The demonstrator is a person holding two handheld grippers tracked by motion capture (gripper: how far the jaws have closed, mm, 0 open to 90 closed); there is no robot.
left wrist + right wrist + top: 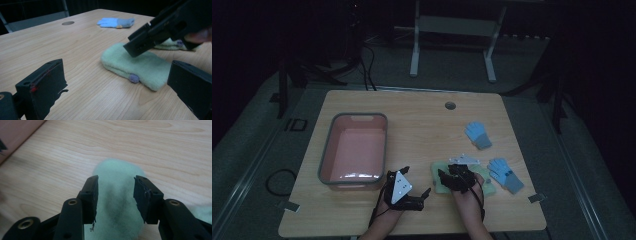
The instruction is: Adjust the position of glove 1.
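right claw (115, 197) spread over green mitten (117, 220) – not gripping, left claw (120, 90) spread wide, nothing between

Your right gripper (451, 176) hangs over a green mitten (443, 181); your left gripper (418, 196) rests beside a pink tub (328, 155). Two blue gloves (478, 134) lie right.

Place: a recording lab or test room is suggested, dimly lit.
Surface: a light wooden surface (422, 115) with a round cable port (450, 105) is set alone in the middle of the room.
Floor: grey carpet (257, 150) is seen all round, with a coiled cable (279, 181) left on it.
Background: a white metal frame (452, 30) and dark stands with trailing cables (362, 65) are placed behind the surface.
Markings: tape tabs (537, 198) are stuck at the near corners.
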